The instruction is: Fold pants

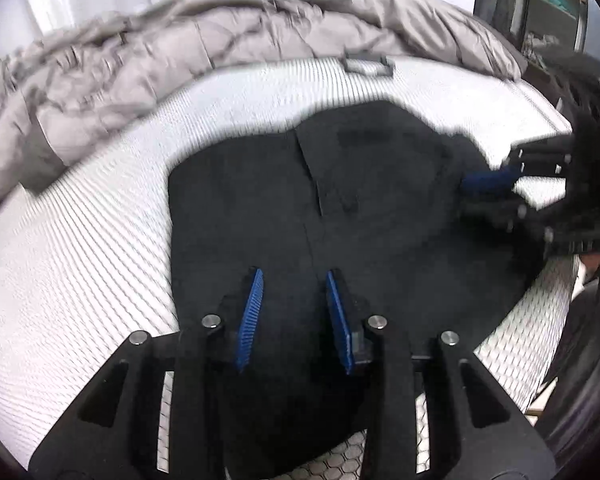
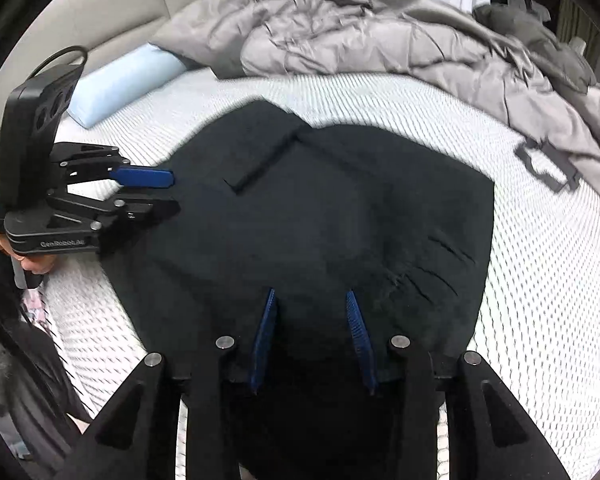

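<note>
Black pants (image 2: 320, 216) spread flat on bed (image 2: 540, 300); left gripper (image 1: 294, 280) and right gripper (image 2: 312, 300) above cloth, jaws parted, empty. Grey duvet (image 2: 380, 40) behind.

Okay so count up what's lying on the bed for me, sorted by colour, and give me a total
Black: 1, the folded pants
Grey: 2, the rumpled comforter and the small rectangular frame piece
Light blue: 1, the pillow
Total: 4 things on the white mattress, not counting the two grippers, left and right, both open over the pants.
</note>
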{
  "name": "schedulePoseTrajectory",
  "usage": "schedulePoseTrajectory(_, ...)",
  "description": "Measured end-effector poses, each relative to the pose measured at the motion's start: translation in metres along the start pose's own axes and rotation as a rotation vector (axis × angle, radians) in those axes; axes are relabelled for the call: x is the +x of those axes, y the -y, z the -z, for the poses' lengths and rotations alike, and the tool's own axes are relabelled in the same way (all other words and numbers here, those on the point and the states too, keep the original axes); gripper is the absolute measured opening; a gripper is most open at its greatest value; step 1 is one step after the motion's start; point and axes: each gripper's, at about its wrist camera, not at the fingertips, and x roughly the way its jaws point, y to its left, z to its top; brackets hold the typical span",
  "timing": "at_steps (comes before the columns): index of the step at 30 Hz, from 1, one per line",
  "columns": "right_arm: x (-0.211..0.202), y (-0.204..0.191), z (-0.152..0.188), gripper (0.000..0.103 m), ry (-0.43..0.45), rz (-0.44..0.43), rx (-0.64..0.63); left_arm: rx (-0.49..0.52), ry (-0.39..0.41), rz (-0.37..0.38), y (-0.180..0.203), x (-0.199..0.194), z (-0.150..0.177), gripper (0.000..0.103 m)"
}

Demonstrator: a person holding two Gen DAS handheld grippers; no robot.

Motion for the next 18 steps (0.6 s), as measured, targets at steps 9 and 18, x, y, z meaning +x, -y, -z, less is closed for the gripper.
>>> schedulePoseTrajectory(9,0.081,-0.002,-0.048,0.037,-0.122,0.010,0.008,-0.037,-0.102,0.084,-0.019,0.062,-0.031,0.031)
schedulePoseTrajectory(18,0.042,0.022,-0.026,0.037,-0.088,0.080,0.004,-0.045,-0.086,0.003,-0.025,0.035,-0.030,0.041)
